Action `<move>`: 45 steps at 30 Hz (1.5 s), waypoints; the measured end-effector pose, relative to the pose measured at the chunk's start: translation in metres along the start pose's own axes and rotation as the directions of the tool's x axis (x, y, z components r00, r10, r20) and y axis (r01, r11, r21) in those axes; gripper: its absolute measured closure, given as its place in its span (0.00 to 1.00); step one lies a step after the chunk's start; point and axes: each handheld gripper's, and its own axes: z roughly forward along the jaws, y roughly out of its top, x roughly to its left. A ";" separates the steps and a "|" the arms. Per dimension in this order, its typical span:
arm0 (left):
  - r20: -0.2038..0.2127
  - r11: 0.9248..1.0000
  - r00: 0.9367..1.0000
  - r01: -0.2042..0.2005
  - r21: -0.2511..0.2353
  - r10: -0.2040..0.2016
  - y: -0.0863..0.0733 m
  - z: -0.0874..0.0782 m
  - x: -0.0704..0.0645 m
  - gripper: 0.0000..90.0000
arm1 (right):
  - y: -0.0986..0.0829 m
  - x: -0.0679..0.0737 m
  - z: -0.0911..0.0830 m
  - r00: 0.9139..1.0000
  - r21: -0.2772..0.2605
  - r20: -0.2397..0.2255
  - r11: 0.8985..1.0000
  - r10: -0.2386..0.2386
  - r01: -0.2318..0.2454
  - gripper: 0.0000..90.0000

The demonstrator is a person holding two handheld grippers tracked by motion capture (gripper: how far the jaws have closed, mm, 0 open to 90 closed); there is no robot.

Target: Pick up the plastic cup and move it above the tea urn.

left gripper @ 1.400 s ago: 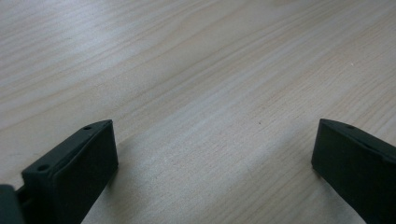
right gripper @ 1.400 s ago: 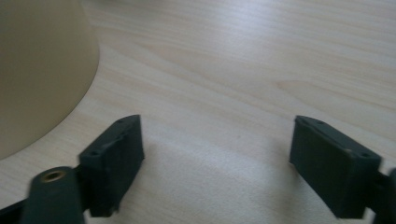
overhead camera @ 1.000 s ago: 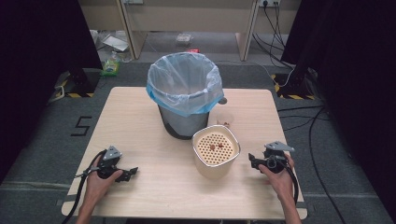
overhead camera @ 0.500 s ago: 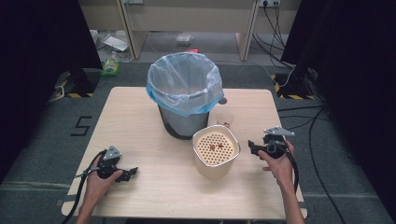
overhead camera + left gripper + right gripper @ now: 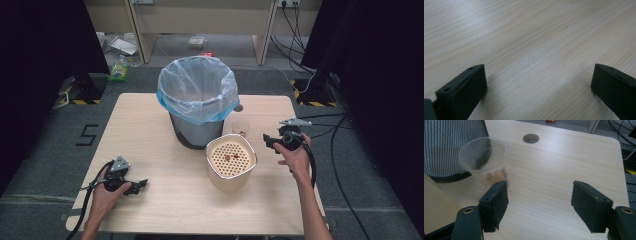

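Right gripper view: the small clear plastic cup (image 5: 482,155) of brownish bits is approached by the wide-spread, empty right gripper (image 5: 539,206) near the table's (image 5: 564,157) far right corner but not yet grasped, while the left gripper (image 5: 537,87), equally wide, is rested empty near the front left corner.

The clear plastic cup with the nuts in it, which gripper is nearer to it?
Right. The right gripper is open just beside the clear plastic cup, near the mesh bin. The left gripper rests open at the table's near left, far across.

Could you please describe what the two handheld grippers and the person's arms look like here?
Both the left gripper and the right gripper are black with blocky rectangular jaws showing small screw holes. Each carries a grey three-cornered plate on top and trails a black cable. The forearms are bare, with no sleeves or gloves visible.
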 end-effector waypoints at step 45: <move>0.000 1.000 1.000 0.000 0.001 0.000 0.000 0.000 0.000 0.00 | 0.055 0.034 0.085 0.987 0.141 -0.131 0.983 -0.097 0.115 0.75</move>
